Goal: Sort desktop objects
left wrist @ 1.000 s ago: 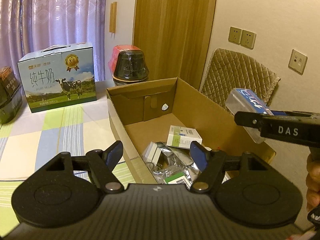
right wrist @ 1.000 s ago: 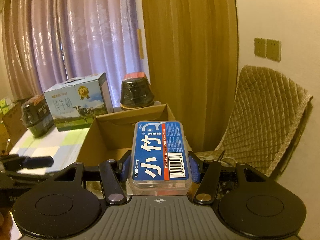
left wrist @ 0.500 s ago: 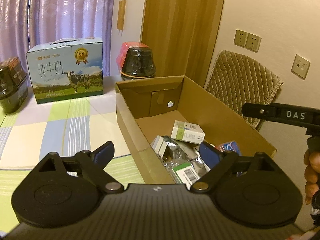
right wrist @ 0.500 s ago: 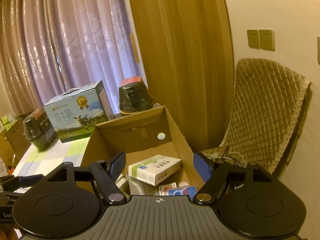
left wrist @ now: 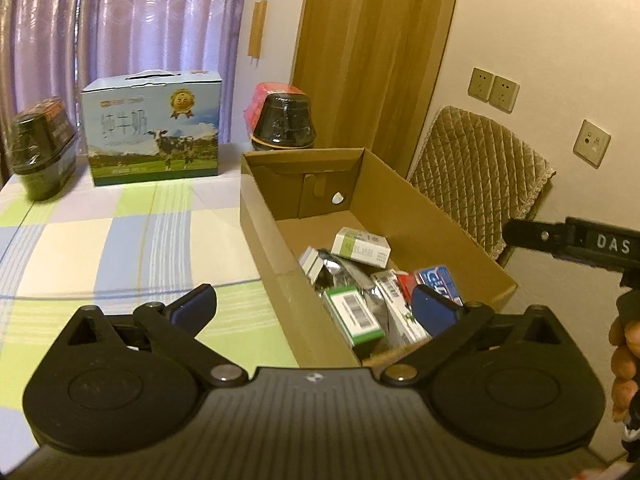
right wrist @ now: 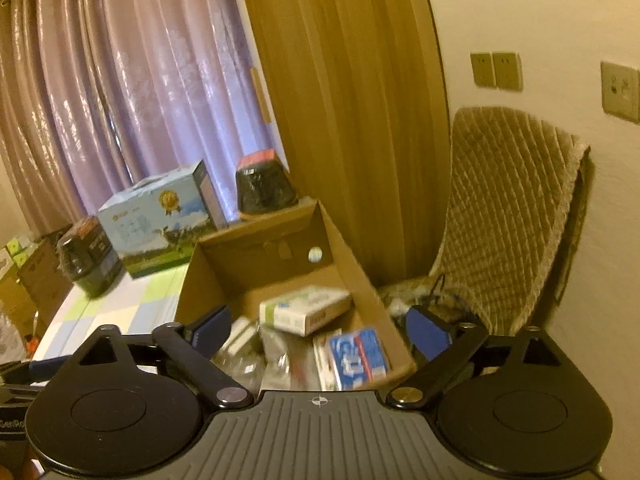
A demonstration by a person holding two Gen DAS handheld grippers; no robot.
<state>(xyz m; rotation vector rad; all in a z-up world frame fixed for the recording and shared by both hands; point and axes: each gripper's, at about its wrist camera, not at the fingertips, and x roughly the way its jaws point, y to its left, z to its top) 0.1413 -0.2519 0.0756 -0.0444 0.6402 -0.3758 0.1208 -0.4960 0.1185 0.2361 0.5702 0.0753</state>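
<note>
An open cardboard box point(left wrist: 420, 216) stands on the checked tablecloth point(left wrist: 100, 248). Inside lie a white-and-green carton point(left wrist: 360, 247), silver foil packs point(left wrist: 340, 270), a green barcode carton point(left wrist: 352, 314) and the blue toothpick box point(left wrist: 438, 280). My left gripper point(left wrist: 316, 306) is open and empty, held over the box's near-left corner. My right gripper point(right wrist: 320, 330) is open and empty above the box's near end, with the blue toothpick box point(right wrist: 358, 354) lying below it beside the white-and-green carton point(right wrist: 306, 312). In the left wrist view, the right gripper's black body comes in from the right edge.
At the table's far side stand a milk carton case point(left wrist: 154, 128), a black jar with a red lid point(left wrist: 284, 120) and a dark jar point(left wrist: 42, 144). A chair with a quilted cover point(left wrist: 480, 176) stands right of the box, against the wall.
My right gripper opened and let go of the blue toothpick box, which now lies in the cardboard box. My left gripper spread wider and the view pulled back.
</note>
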